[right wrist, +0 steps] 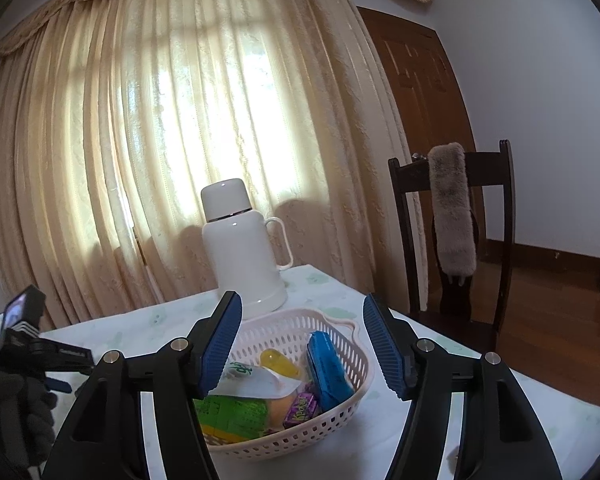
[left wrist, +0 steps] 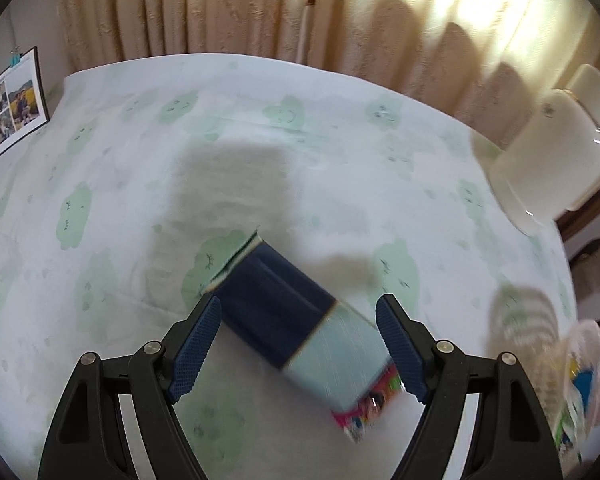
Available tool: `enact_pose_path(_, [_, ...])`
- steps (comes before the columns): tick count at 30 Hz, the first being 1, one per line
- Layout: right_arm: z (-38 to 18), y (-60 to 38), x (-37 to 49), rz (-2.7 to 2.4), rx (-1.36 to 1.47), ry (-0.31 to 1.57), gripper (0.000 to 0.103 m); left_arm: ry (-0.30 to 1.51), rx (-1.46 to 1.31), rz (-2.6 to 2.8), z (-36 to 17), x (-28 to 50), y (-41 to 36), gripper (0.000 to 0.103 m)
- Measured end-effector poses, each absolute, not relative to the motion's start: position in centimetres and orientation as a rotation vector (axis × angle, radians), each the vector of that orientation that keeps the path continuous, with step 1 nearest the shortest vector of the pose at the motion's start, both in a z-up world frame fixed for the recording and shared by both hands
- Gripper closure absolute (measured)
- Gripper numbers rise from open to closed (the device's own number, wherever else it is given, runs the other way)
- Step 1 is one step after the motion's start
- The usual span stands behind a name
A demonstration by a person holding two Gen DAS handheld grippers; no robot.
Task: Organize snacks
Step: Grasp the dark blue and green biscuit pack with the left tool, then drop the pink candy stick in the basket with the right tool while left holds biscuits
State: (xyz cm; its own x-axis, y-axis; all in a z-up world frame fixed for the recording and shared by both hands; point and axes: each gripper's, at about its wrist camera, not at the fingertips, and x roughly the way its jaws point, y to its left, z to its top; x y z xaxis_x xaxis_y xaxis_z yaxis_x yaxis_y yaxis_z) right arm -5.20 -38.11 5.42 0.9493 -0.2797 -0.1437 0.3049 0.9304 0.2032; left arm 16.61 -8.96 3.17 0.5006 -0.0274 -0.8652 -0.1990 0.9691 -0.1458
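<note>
Snack box, navy and pale blue, lies blurred on the desk between the wide-spread fingers of the left tool. Right tool, also wide and empty, hovers over the basket holding 5 or so snacks beside a white flask.

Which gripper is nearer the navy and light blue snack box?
Left. The left gripper straddles the snack box on the table, fingers open either side of it. The right gripper hangs open over the basket, away from the box.
</note>
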Motion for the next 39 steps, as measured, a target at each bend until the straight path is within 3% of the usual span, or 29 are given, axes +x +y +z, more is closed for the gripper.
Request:
enact_pose_path(11, [5.5, -37.9, -5.2, -0.298, 0.212, 0.113, 0.038, 1.069, -0.035, 0.169, 1.5, 17.6, -10.7, 0.016])
enact_pose_path(29, [5.5, -38.0, -5.2, -0.303, 0.208, 0.11, 0.038, 1.112, -0.134, 0.173, 0.6, 14.3, -3.6, 0.016])
enact_pose_path(31, [5.5, -38.0, -5.1, -0.309, 0.203, 0.112, 0.038, 1.094, -0.124, 0.162, 0.7, 14.6, -3.8, 0.02])
enact_pose_path(34, [5.5, -38.1, -5.1, -0.317, 0.195, 0.118, 0.038, 1.067, -0.089, 0.127, 0.7, 14.9, -4.4, 0.037])
enact_pose_path(36, [5.5, -38.0, -5.0, -0.322, 0.187, 0.12, 0.038, 1.051, -0.081, 0.101, 1.0, 15.0, -4.5, 0.057])
enact_pose_path(39, [5.4, -37.7, -4.9, -0.333, 0.167, 0.123, 0.038, 1.044, -0.089, 0.067, 1.2, 15.0, -4.5, 0.057])
